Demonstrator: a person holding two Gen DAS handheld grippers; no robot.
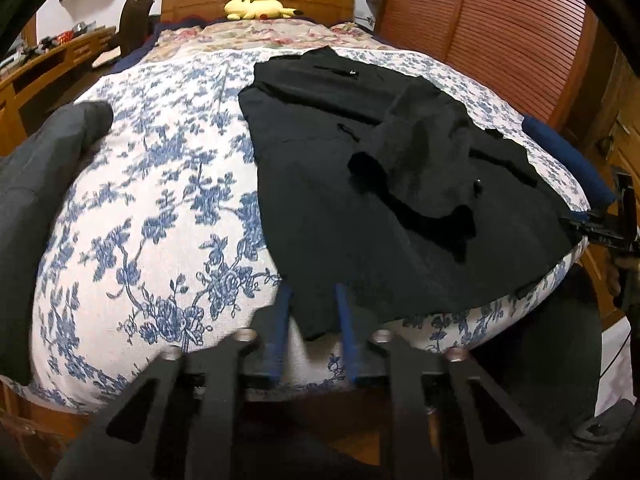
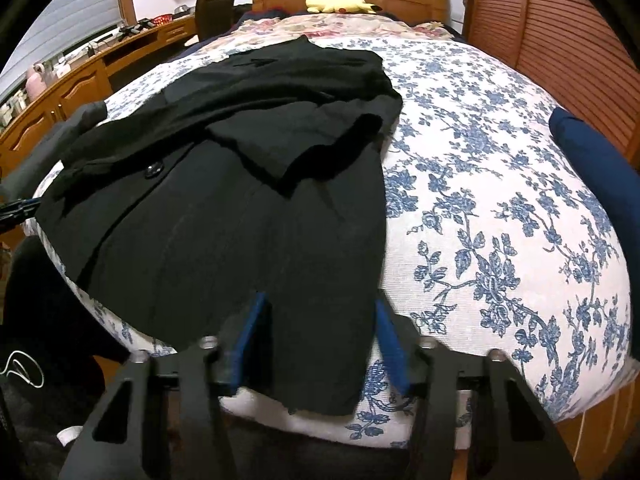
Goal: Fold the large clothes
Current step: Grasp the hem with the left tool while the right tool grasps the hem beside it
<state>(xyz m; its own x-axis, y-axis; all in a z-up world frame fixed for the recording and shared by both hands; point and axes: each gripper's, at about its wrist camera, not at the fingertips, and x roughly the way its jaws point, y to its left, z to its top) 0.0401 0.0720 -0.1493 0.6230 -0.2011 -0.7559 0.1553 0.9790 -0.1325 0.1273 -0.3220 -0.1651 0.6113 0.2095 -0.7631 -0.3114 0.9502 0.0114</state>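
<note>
A large black coat (image 1: 360,184) lies spread on the bed, sleeves folded across its body; it also shows in the right wrist view (image 2: 240,200). My left gripper (image 1: 314,292) is open, its blue fingers (image 1: 285,308) on either side of the coat's near hem corner. My right gripper (image 2: 320,304) is open, its blue fingers (image 2: 252,328) straddling the other near hem corner. The coat's hem hangs slightly over the bed's front edge. The right gripper is also visible at the far right of the left wrist view (image 1: 616,224).
The bed has a white and blue floral cover (image 1: 160,200). A yellow plush toy (image 1: 260,6) lies by the wooden headboard. A grey garment (image 1: 48,152) lies at the bed's left edge, a blue one (image 2: 600,168) at the right. A wooden desk (image 2: 80,80) stands left, a slatted wardrobe (image 2: 560,40) right.
</note>
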